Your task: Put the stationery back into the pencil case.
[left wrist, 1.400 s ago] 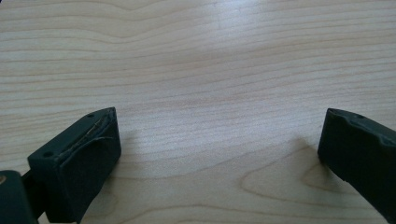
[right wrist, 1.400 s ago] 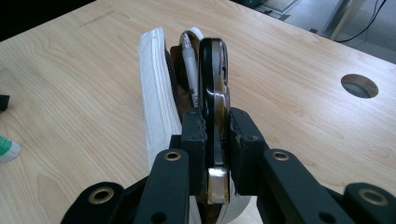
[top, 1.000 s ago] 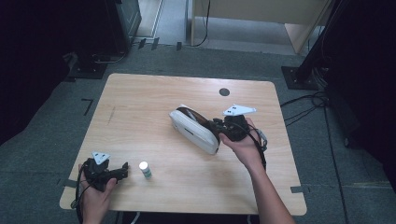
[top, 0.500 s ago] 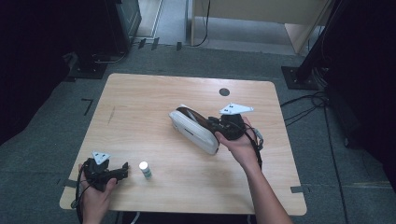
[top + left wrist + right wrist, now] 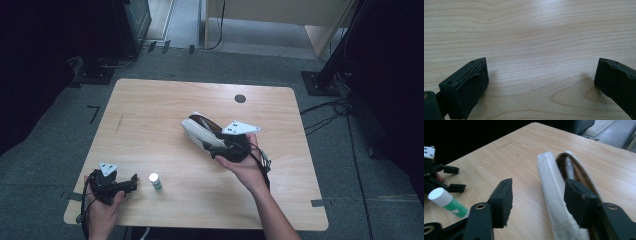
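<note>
A white pencil case (image 5: 199, 132) lies near the middle of the wooden table (image 5: 150, 115), a little right of centre, its long body running from far left to near right. In the right gripper view its top is open (image 5: 554, 195) and a pen and dark things show inside. The right gripper (image 5: 222, 148) is at the case's near right end; its jaws stand apart, one on the open table side of the case, the other over the case's open mouth, and whether that jaw touches the case I cannot tell.

A small glue stick (image 5: 155, 181) with a white cap and green body lies near the table's near left edge. Just left of it the left gripper (image 5: 131, 183) rests low over the wood, jaws wide apart with bare table between them (image 5: 541, 82).
</note>
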A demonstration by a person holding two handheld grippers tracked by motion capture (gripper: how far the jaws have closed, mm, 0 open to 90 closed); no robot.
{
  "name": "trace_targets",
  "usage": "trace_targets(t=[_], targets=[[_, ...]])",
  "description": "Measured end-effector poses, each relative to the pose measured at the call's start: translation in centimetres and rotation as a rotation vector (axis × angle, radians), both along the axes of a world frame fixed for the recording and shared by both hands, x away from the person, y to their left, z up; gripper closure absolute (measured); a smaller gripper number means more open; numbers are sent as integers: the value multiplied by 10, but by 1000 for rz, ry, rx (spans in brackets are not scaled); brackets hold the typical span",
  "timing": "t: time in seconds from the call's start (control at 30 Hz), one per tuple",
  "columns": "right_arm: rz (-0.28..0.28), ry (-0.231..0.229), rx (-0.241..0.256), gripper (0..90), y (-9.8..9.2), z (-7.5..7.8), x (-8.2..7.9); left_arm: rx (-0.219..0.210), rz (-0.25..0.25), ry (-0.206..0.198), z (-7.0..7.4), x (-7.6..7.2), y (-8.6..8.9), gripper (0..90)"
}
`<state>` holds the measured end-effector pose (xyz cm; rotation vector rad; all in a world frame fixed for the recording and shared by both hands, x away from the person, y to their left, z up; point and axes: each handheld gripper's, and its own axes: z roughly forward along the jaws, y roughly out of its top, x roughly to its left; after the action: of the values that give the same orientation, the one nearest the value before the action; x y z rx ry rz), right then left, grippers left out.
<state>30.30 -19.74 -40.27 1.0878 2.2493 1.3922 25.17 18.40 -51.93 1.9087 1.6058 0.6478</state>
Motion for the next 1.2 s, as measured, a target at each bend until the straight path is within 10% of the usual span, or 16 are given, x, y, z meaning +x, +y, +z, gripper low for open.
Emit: trace_targets(t=[0.33,0.53,0.67,1.0,1.2], targets=[[18,4,18,260,19,-11,-18,-1,8,-10,0,-5,1,3],[10,11,20,258,15,-16,-22,-21,46,-43,6,-21,10,305],[4,16,20,261,11,-19,-25,-143,-108,-89,12,-38,13,246],[-8,21,22,278,5,-22,-27,-238,-389,-78,9,-58,-15,386],[-10,20,19,288,6,-22,-28,-266,-430,-27,5,-51,-35,439]])
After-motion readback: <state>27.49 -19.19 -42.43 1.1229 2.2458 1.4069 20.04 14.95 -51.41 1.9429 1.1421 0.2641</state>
